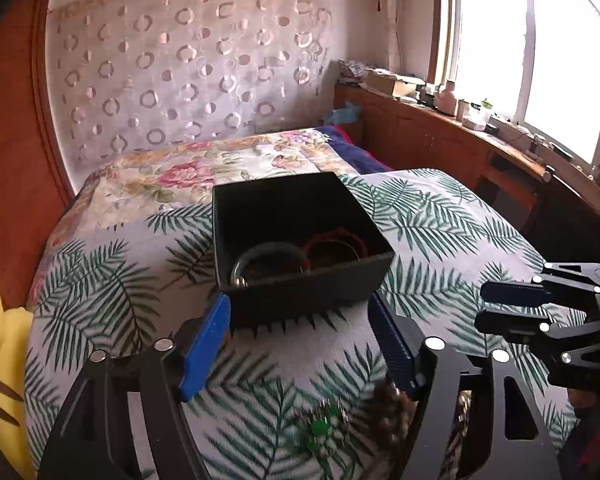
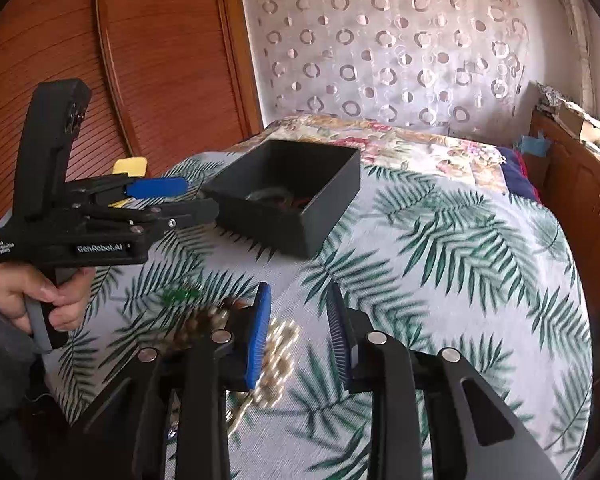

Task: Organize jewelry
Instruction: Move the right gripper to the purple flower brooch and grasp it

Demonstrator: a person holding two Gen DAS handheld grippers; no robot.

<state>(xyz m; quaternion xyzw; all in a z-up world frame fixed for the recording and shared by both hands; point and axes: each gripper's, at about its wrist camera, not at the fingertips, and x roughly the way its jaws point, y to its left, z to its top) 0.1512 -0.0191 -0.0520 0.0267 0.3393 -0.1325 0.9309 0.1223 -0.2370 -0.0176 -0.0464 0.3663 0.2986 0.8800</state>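
1. black box [image 1: 300,248] sits far-centre on the leaf-print cover [image 1: 440,232]; bangles [image 1: 276,258] already inside.
2. risk: loose gold chain [image 2: 276,360] and brown beads [image 2: 204,324] lie near, blurred; a narrow pinch could snag or drag them.
3. left gripper [image 1: 300,340] released, angled down at box; right gripper [image 2: 298,336] parted, empty, over chain.

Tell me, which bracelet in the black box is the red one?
The red bracelet with the bumpy edge, lying toward the right side of the black box. The other one beside it, on the left, is a smooth clear bangle.
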